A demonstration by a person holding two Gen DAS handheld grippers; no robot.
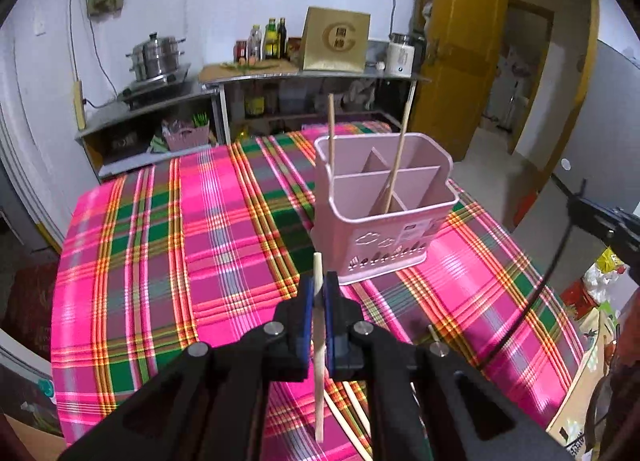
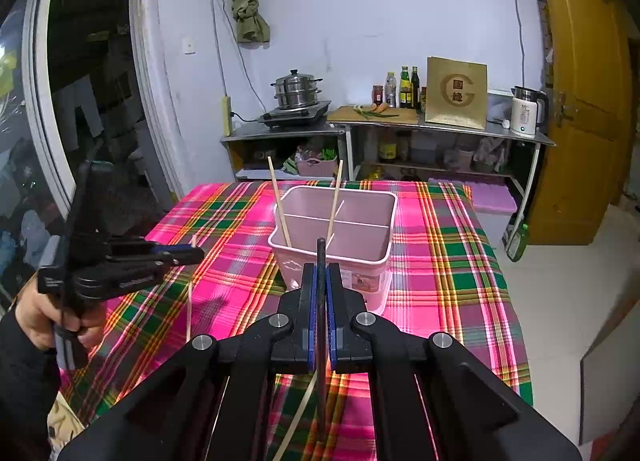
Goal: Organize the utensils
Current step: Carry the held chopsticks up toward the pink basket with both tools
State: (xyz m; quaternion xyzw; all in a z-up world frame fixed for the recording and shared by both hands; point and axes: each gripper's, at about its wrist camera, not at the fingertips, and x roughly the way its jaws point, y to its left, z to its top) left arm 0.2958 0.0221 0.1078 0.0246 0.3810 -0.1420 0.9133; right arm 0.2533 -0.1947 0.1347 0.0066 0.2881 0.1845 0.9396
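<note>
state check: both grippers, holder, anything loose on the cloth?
left gripper: shut on a pale chopstick, lifted.
right gripper: shut on a dark chopstick.
pink holder: upright, two chopsticks leaning inside.
loose chopsticks: flat on the cloth.

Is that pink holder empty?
No. The pink holder is upright, with two light chopsticks leaning in its compartments.

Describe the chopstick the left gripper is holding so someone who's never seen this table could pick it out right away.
Start at the pink plaid tablecloth and find the pink utensil holder standing on it. Just in front of the holder, the left gripper is shut on a pale wooden chopstick. Unlike the two chopsticks leaning inside the holder, this one hangs upright in the air between blue pads.
</note>
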